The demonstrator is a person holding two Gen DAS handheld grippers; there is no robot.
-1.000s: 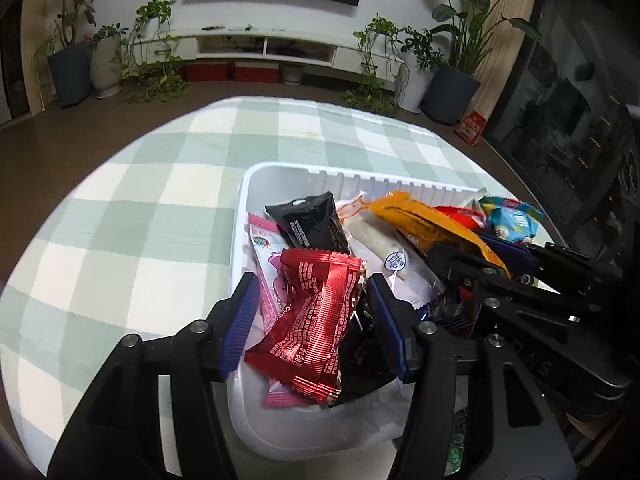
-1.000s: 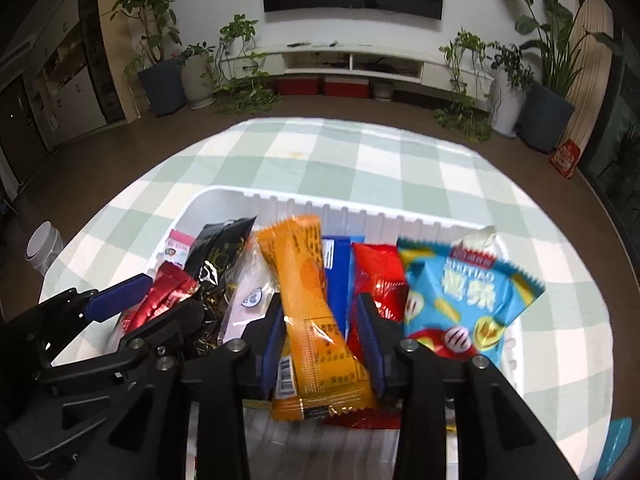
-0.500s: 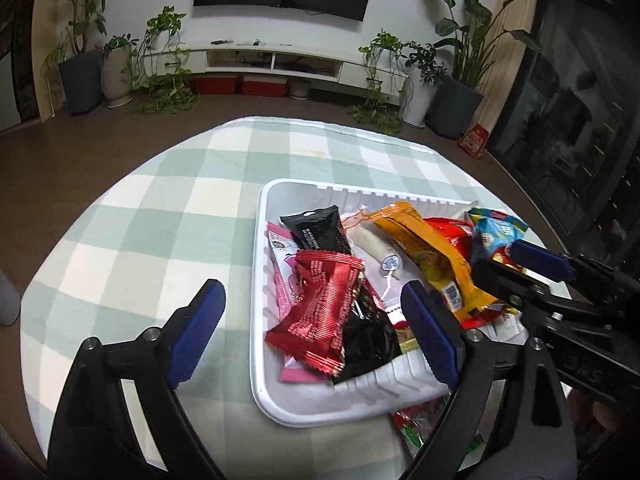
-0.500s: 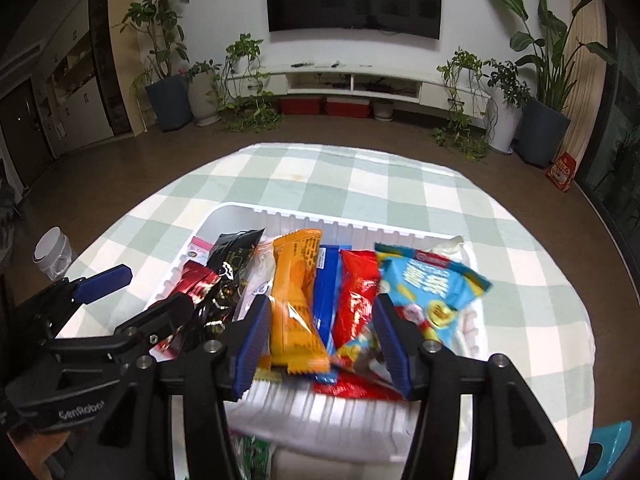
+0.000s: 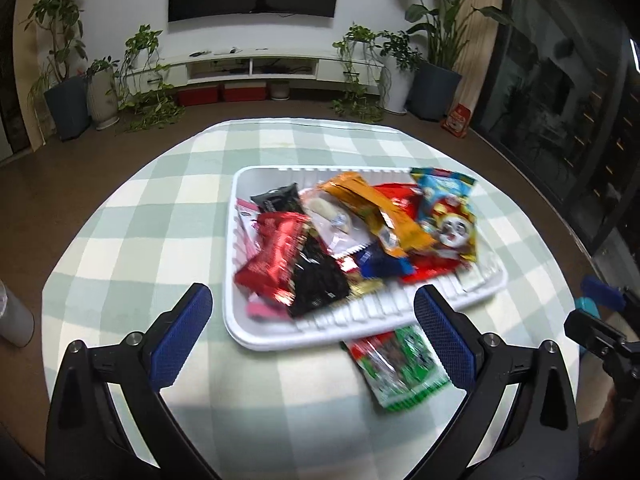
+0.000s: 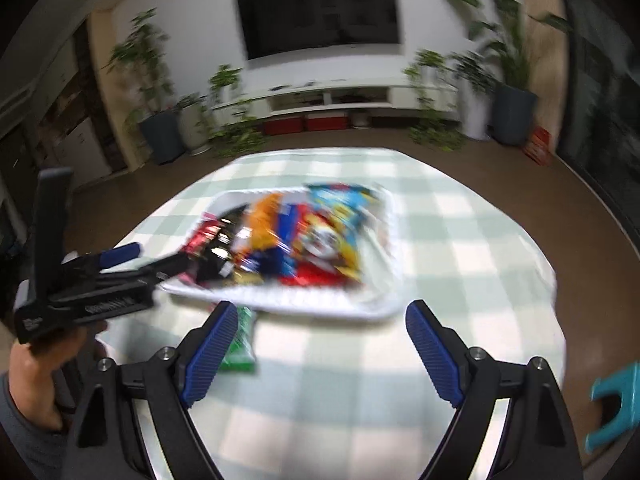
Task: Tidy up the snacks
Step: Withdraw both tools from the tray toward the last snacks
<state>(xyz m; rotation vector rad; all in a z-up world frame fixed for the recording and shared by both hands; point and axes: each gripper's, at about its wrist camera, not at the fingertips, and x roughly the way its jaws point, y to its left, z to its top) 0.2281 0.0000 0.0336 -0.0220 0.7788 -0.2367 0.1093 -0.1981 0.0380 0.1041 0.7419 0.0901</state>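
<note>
A white tray on the checked tablecloth holds several snack packets: a red one, a black one, an orange one and a blue clown packet. A green packet lies on the cloth, partly under the tray's near edge. My left gripper is open and empty, back from the tray's near rim. My right gripper is open and empty, also back from the tray. The right view is blurred. The green packet shows there by the left finger.
The round table's edge curves close on all sides. A grey cylinder stands at the far left. A teal stool sits low at the right. The left gripper and hand show at the right view's left.
Both grippers have opened, let go of the red and orange packets in the tray, and pulled back and up away from the tray.
</note>
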